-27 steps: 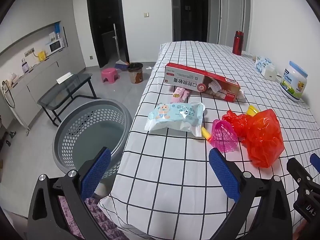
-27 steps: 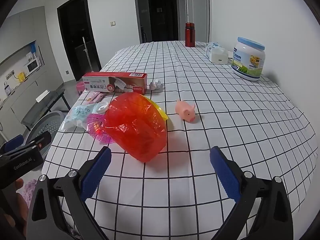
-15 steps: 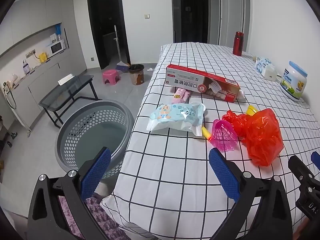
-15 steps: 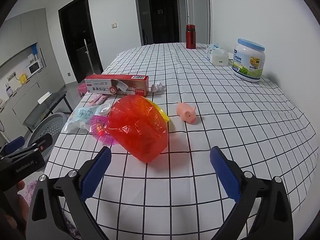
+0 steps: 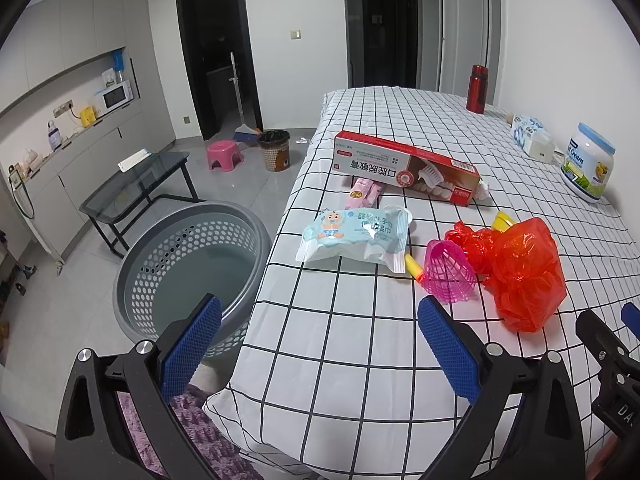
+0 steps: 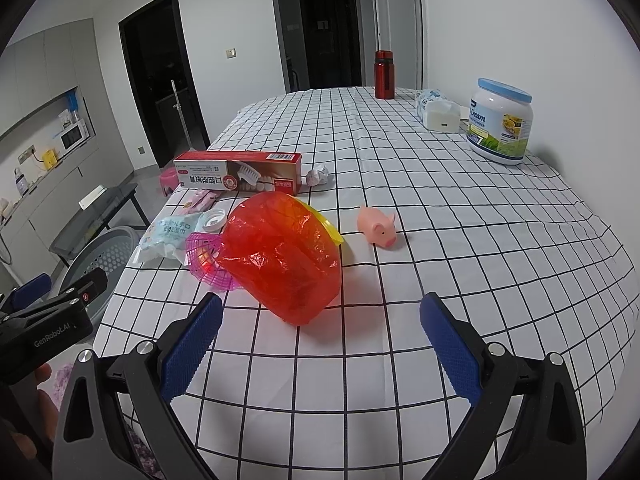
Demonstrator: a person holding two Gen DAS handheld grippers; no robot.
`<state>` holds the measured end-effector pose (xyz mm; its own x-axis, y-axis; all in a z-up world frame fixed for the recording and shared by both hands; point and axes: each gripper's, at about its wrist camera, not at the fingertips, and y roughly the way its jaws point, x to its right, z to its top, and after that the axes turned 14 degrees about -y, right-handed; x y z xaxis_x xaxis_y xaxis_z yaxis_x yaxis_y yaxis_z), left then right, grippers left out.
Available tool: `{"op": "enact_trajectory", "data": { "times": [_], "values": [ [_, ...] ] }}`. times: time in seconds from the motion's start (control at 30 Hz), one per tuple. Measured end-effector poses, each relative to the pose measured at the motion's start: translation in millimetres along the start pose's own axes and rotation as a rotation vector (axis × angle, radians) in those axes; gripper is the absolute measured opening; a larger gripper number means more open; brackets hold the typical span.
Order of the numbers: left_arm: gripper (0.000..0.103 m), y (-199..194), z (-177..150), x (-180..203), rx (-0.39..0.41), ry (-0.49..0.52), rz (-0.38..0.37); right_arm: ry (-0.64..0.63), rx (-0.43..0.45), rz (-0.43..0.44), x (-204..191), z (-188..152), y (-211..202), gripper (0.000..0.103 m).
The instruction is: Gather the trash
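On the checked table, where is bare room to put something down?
Bare cloth lies between the red plastic bag and the right gripper, and behind the pink pig toy toward the cream jar. It is crowded between the wipes pack and toothpaste box.

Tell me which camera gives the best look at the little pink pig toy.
The right wrist view. The pink pig toy stands in the open on the checked tablecloth, right of the red plastic bag. The left wrist view does not show it; that bag likely hides it.
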<state>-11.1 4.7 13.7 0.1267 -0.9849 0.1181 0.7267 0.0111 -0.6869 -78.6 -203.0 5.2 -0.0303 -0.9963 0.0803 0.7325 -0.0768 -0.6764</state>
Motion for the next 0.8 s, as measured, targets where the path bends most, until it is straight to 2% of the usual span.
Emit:
{"op": "enact_trajectory", "data": {
  "times": [0.8],
  "values": [
    [0.097, -10.8, -8.6, 6.3, 0.013, 0.016, -0.018, -0.006, 0.016, 0.014, -3.5, -0.3, -7.6, 0.094]
  ]
}}
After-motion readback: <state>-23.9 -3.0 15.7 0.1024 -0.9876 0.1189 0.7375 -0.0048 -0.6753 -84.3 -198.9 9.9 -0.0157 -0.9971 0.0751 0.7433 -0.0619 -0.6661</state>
